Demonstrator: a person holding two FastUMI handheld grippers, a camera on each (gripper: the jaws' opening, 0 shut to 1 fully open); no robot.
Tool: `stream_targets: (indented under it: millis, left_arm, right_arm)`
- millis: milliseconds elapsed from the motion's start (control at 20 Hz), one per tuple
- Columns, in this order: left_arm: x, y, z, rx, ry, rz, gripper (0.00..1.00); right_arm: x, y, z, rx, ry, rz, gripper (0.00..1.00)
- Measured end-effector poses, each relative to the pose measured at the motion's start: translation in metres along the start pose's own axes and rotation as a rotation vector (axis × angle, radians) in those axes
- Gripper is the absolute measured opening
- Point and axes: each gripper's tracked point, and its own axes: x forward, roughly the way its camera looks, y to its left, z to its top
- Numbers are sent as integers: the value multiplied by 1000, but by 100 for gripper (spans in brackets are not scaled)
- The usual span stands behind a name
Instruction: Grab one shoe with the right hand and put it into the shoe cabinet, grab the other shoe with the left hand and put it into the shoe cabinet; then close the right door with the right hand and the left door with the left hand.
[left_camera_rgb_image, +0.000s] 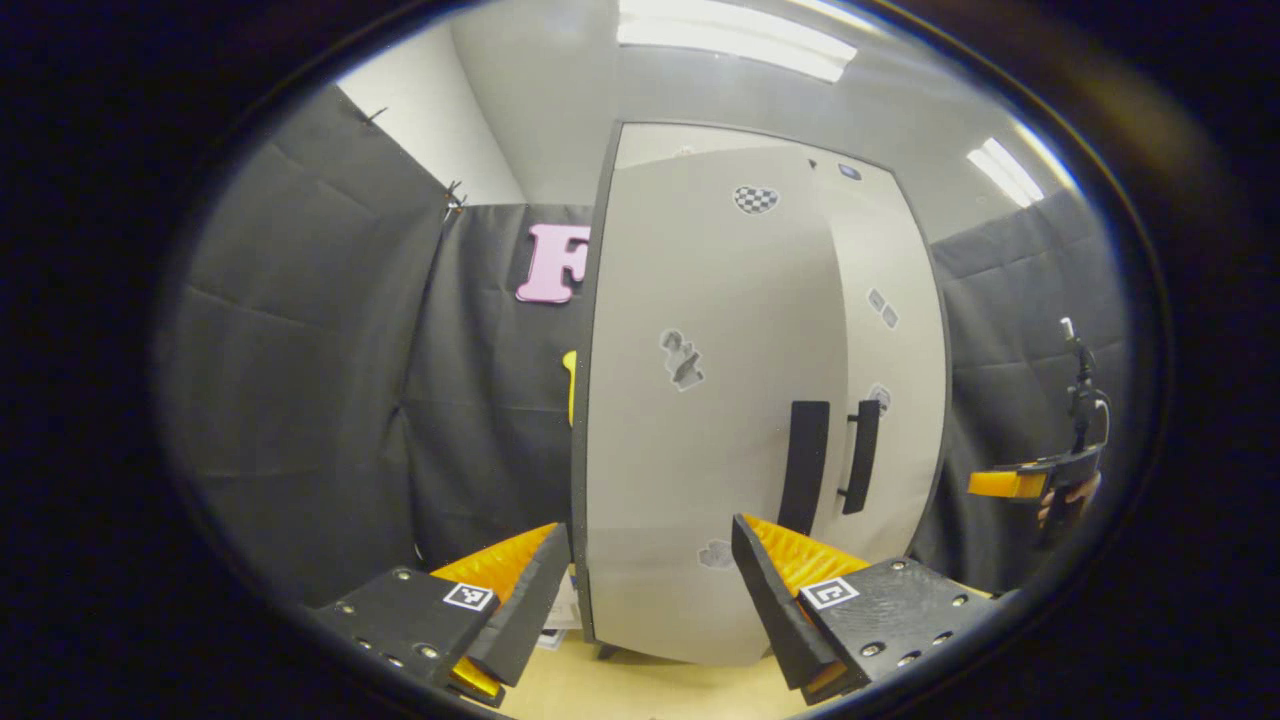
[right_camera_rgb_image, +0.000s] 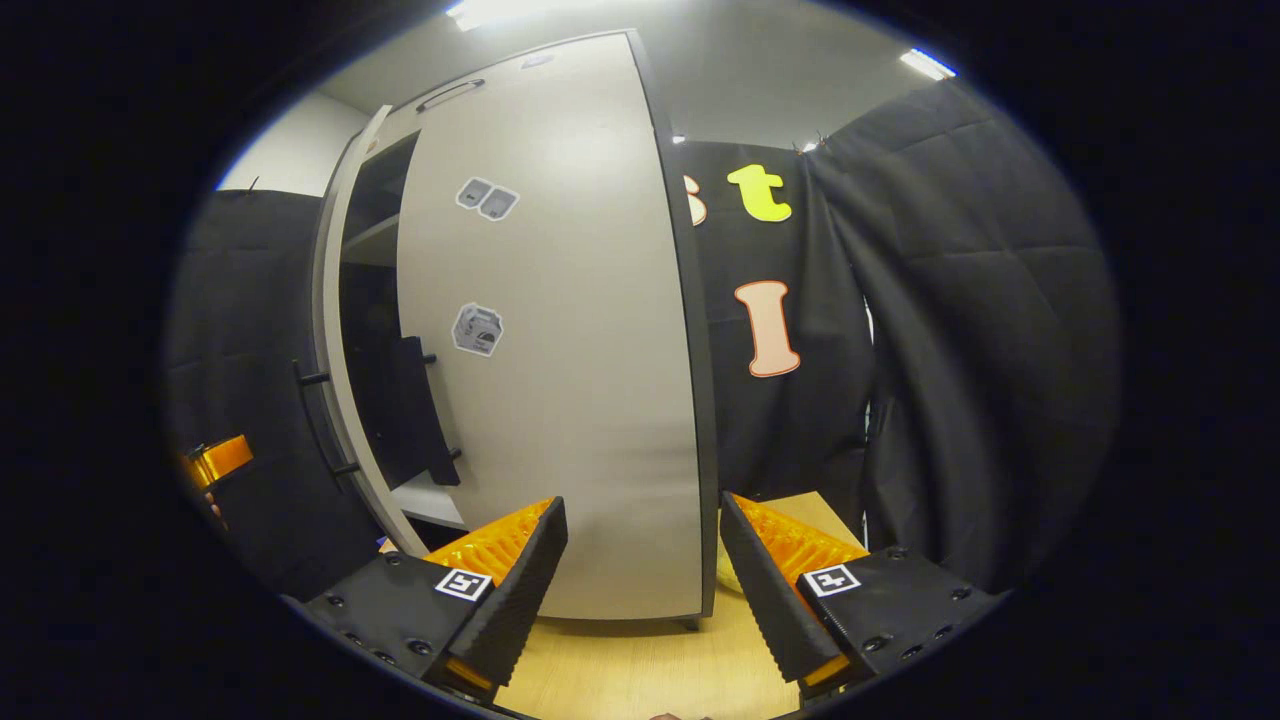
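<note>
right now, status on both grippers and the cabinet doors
Left gripper open, empty, facing the pale grey left door. Right gripper open, empty, before the pale grey right door. Doors not fully shut; dark gap between them. Nothing in the way.

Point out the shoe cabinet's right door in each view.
Left gripper view: the right door is a narrow pale strip right of centre, past the left door.
Right gripper view: the right door is the broad pale panel in the centre.
Shared landmark: the pair of small stickers on the upper part of that door.
</note>
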Motion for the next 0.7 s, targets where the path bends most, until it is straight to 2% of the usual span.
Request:
stream_targets:
  millis: [100, 450, 550, 600, 700]
  left_arm:
    - [-1, 0, -8, -22, 29, 13, 100]
    - [-10, -3, -36, 26, 112, 56, 100]
    - [-15, -3, -40, 22, 125, 83, 100]
    - [-18, -4, -41, 19, 129, 94, 94]
    - [-22, -5, -44, 10, 140, 115, 94]
  right_arm:
    - [1, 2, 2, 17, -11, 32, 98]
    - [13, 25, -6, -5, 24, 91, 98]
    - [12, 20, -15, -39, 46, 69, 97]
    - [11, 18, -17, -50, 47, 62, 97]
    - [12, 16, -24, -54, 60, 64, 98]
